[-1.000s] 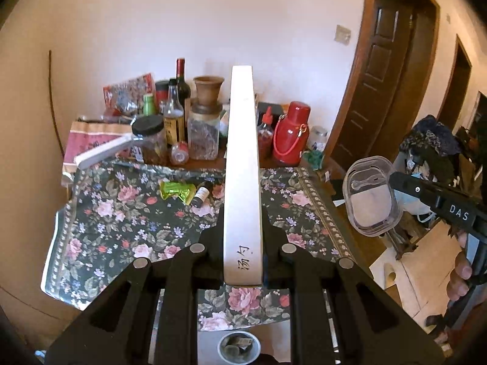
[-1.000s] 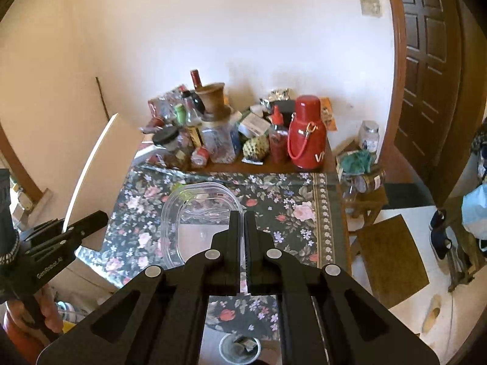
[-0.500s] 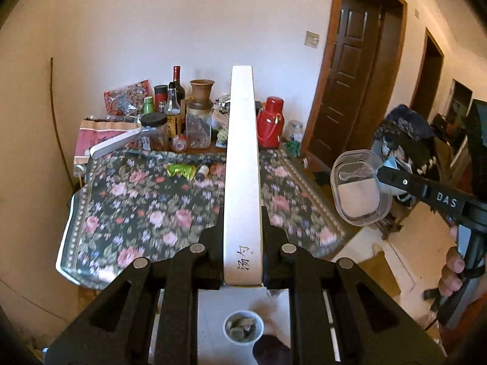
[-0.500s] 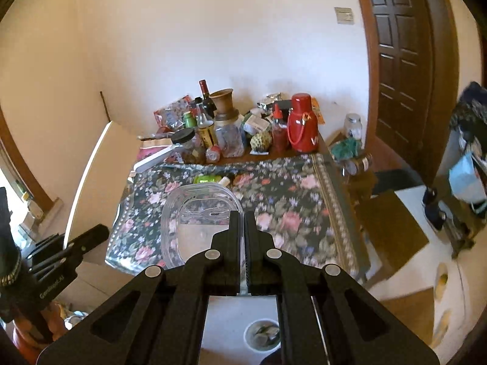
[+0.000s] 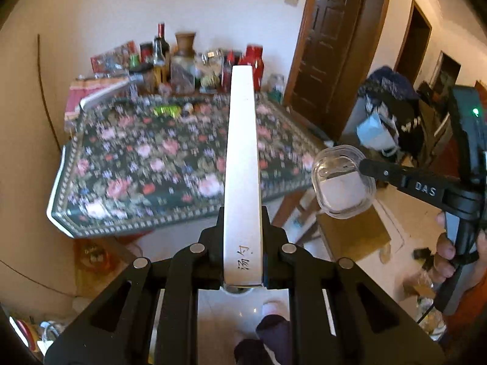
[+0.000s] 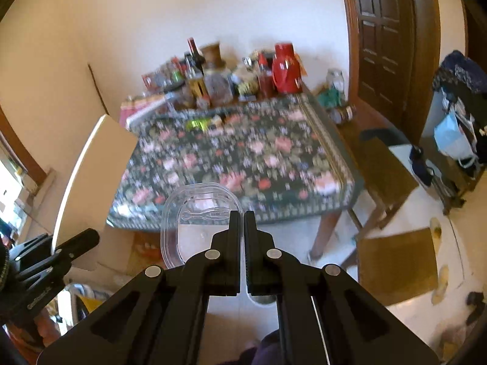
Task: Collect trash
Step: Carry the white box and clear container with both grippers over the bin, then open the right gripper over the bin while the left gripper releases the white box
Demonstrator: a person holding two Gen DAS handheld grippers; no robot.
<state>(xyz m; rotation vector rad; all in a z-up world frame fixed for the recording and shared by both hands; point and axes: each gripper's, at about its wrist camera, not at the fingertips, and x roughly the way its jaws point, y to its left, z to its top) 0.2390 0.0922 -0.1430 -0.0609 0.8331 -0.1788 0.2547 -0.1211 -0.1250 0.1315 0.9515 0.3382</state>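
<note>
White and flat, a long cardboard box point(image 5: 242, 164) printed with black characters sits clamped edge-on in the left gripper point(image 5: 242, 228), its jaws pressed against both narrow sides; the box reaches forward above the near edge of the table. Black fingers of the right gripper point(image 6: 242, 222) are closed almost together on the rim of a clear oval plastic container point(image 6: 197, 216), which hangs in the air off the table's near edge, over the pale floor. Both pieces of trash are well clear of the table with the dark floral cloth point(image 5: 158, 164). Along its far edge, against the wall, stand blurred bottles and jars, among them a red thermos jug point(image 6: 284, 68). Near that far edge a crumpled green wrapper point(image 5: 166, 111) lies on the cloth.
</note>
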